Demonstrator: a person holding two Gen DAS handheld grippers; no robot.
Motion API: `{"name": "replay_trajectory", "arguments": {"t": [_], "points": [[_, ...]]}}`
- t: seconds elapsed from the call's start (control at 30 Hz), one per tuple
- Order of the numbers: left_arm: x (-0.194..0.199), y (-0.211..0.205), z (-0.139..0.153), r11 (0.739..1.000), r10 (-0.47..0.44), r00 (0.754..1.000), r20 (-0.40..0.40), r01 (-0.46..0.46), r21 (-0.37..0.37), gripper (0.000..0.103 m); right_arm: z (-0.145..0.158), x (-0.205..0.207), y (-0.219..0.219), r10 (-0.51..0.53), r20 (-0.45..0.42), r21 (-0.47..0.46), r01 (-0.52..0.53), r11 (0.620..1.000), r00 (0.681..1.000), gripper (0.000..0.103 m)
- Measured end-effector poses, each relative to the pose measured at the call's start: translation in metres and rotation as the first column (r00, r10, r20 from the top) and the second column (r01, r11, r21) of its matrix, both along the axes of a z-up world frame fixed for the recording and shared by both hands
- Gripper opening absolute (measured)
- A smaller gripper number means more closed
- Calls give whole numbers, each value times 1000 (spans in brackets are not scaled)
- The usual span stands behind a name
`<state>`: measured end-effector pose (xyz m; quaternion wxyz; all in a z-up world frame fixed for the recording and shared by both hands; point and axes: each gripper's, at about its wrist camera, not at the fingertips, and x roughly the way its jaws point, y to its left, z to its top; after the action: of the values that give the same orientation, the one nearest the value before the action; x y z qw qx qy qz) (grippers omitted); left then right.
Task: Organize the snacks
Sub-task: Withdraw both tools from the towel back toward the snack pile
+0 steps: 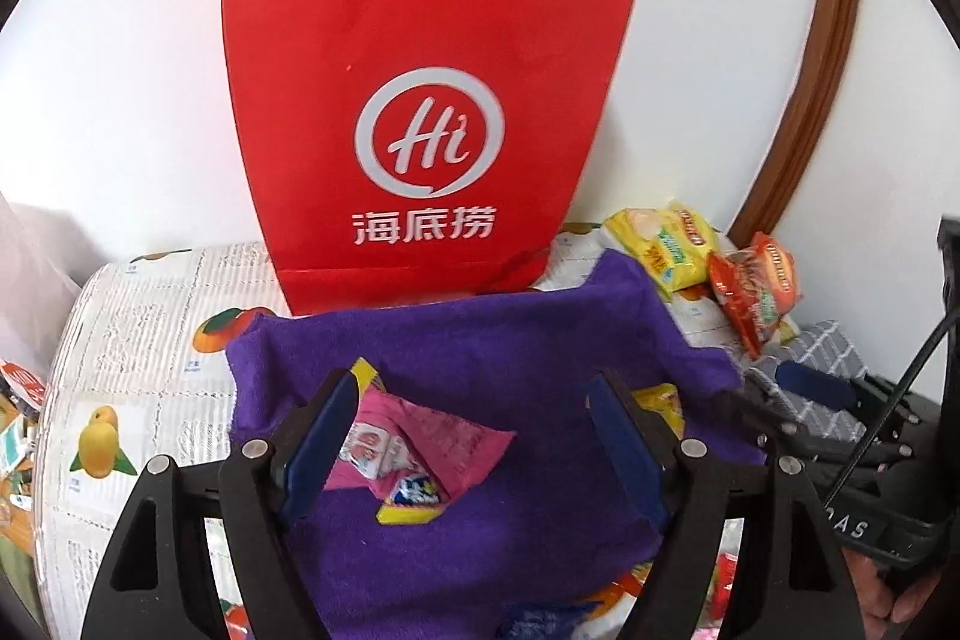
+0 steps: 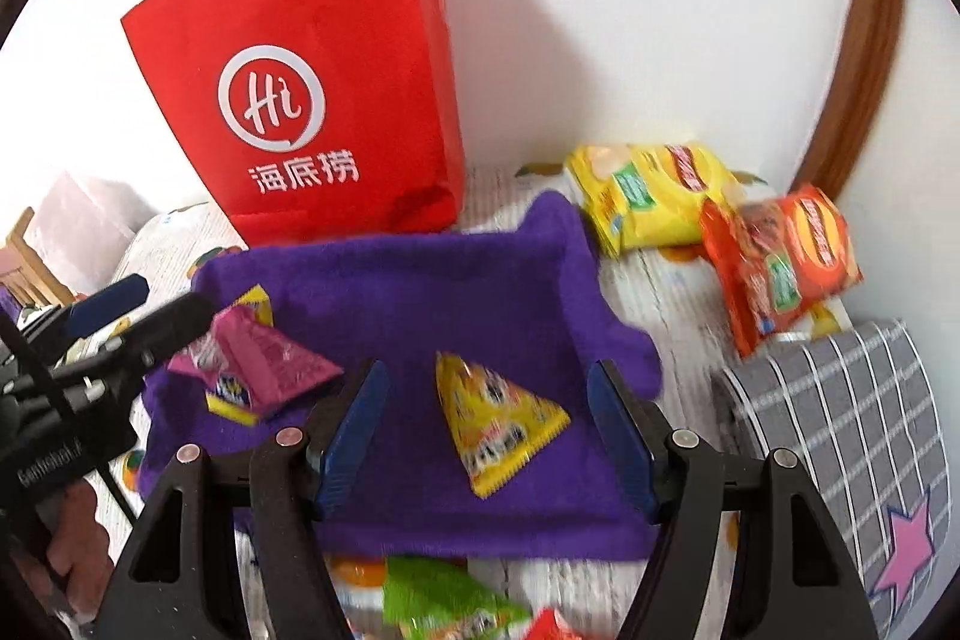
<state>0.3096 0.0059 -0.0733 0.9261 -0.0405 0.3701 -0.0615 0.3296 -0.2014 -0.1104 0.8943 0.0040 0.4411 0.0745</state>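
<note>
Bright, even light, white wall (image 1: 690, 40) nearly blown out. Red bag (image 2: 312, 88) throws soft shadow rightward on wall. Heavy fisheye bend, dark vignette in corners. Right wrist view smeared by motion blur, worst on orange chip packet (image 2: 780, 268); left view sharper.

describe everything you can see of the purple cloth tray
The purple cloth tray looks like soft, fuzzy towel fabric, shaped into a shallow rectangle with raised, floppy edges. It lies flat on the fruit-print tablecloth, its far edge against the foot of the red paper bag. Inside lie a pink triangular snack packet, partly over a yellow one, and a separate yellow triangular packet. Neither gripper touches it.
</note>
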Motion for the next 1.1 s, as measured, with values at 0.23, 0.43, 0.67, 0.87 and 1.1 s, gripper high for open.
{"name": "replay_trajectory", "arguments": {"t": [0.23,0.43,0.67,0.87,1.1], "points": [[-35,-9,12,1000,-4,1000,-7,4,7,78,22,-54,-14,-9,41,-13,10,1000,999,69],[-81,-8,23,1000,7,1000,7,-7,22,78,37,-99,-22,-34,61,15,33,999,998,69],[-132,-5,28,999,18,1000,7,-19,35,78,46,-153,-21,-27,79,41,24,999,997,69],[-174,-12,32,998,6,999,40,-8,59,78,45,-191,-22,-5,79,75,0,997,997,69],[-208,-21,30,998,-11,997,75,6,63,78,39,-220,-28,-10,74,94,3,996,997,69]]}}
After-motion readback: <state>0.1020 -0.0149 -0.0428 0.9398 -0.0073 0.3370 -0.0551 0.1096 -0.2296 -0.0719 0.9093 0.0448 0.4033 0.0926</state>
